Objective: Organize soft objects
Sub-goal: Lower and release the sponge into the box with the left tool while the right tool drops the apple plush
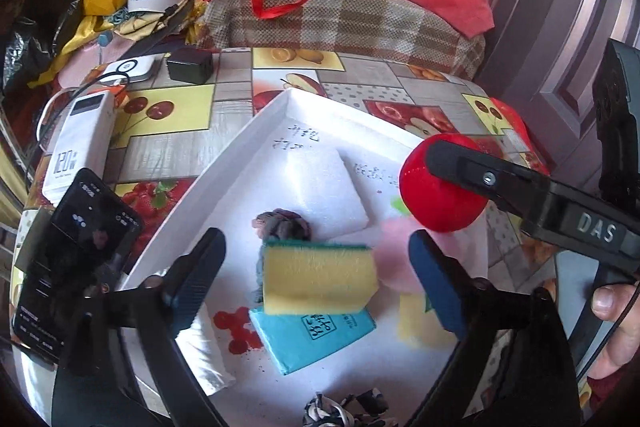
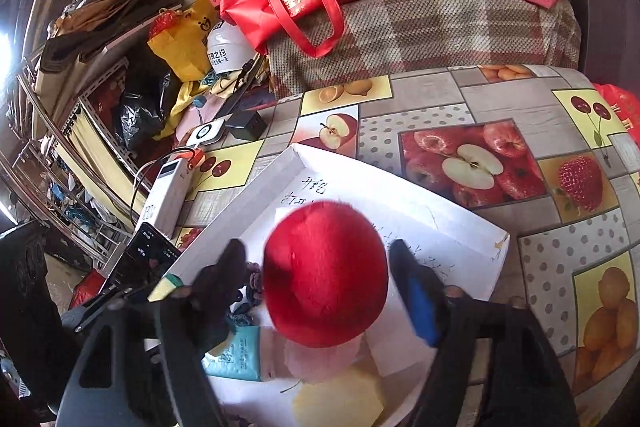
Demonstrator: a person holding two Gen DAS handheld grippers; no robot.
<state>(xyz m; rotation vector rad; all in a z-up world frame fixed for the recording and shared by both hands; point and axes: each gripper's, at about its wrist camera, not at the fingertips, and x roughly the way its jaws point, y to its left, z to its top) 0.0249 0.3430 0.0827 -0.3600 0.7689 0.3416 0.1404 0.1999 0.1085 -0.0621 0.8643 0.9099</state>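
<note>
Hanging over the white tray (image 1: 224, 163), the left gripper (image 1: 316, 267) has its jaws wide open with nothing in them. Right below and between them sits a yellow sponge (image 1: 318, 277) with a green top. It lies partly on a blue pack (image 1: 316, 335) inside the tray. Behind the sponge is a small gray cloth lump (image 1: 282, 223), and behind that a white foam block (image 1: 324, 187). The right gripper (image 2: 324, 283) is over the tray too. A red ball (image 2: 326, 273) is between its jaws, but the ball looks blurry, and I cannot tell if the jaws are squeezing it. Under the ball are a pink puff (image 2: 320, 359) and another yellow sponge (image 2: 340, 399). The tray rests on a counter (image 2: 460, 95) with fruit pictures. A phone (image 1: 76, 251) and a white power bank (image 1: 80, 143) sit left of the tray.
</note>
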